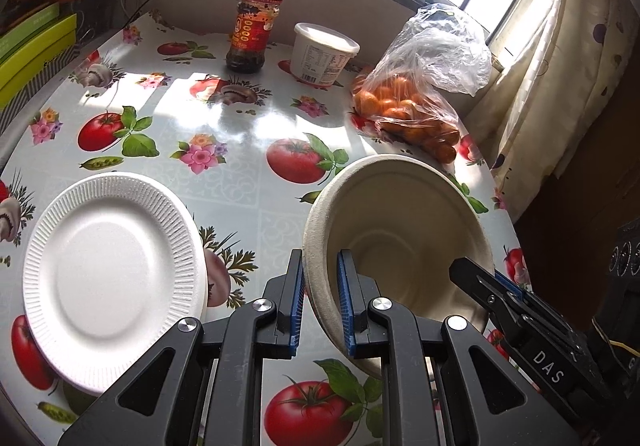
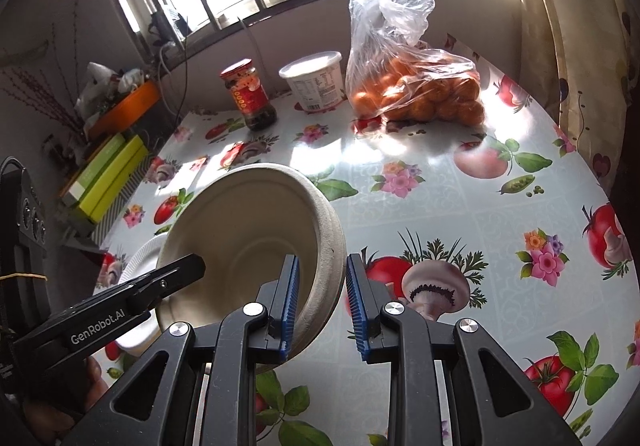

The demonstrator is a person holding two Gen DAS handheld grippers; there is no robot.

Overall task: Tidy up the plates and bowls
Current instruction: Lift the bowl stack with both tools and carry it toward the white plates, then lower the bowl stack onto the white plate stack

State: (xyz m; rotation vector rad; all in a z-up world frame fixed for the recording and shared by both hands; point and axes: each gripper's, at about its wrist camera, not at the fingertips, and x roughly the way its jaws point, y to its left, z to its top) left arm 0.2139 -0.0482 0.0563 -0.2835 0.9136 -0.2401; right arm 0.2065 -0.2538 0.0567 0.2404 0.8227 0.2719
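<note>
At the near edge of the tabletop [image 1: 240,150], in the left wrist view, the left gripper [image 1: 320,302] is clamped on the rim of a beige bowl [image 1: 400,214], one blue pad outside the wall and one inside. The bowl is tilted, its opening facing the camera, and appears raised off the cloth. The right gripper [image 1: 486,278] grips the opposite rim from the right. A white ribbed plate [image 1: 108,278] lies flat near the left edge, apart from the bowl. Toward the far edge stand a red-labelled jar [image 1: 254,32] and a white lidded tub [image 1: 322,54]; a clear bag of oranges [image 1: 412,102] lies toward the far right edge.

In the right wrist view, the right gripper [image 2: 322,302] is narrowed onto the bowl [image 2: 248,222] rim, its left pad inside the wall; whether the outer pad touches cannot be told. The left gripper [image 2: 188,266] holds the rim on the left. The plate [image 2: 140,258] shows partly behind the bowl, near the left edge.
</note>
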